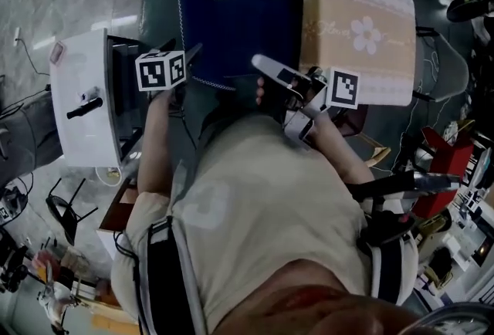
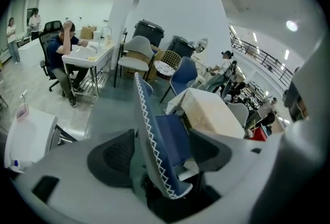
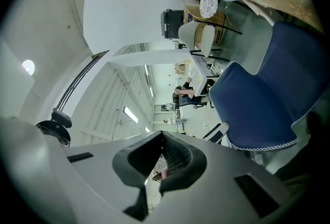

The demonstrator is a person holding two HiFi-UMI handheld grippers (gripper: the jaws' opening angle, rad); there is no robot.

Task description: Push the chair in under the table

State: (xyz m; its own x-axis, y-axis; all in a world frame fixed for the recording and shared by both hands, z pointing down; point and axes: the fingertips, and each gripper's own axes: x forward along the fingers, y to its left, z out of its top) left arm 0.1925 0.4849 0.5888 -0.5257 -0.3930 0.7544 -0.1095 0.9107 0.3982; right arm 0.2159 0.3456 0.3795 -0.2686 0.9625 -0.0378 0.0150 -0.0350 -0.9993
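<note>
Chair [image 1: 235,28]: just left of the counter [image 1: 370,9], in front of the person.
Chair back [image 2: 147,114]: its top edge between the left gripper's [image 1: 187,54] spread jaws.
Right gripper [image 1: 261,63]: over the chair's right side, near the counter.

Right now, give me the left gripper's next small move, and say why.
Probably close the left gripper on the backrest: its jaws stand apart with the stitched blue edge between them, unpressed, and the chair is not yet under the table.
</note>
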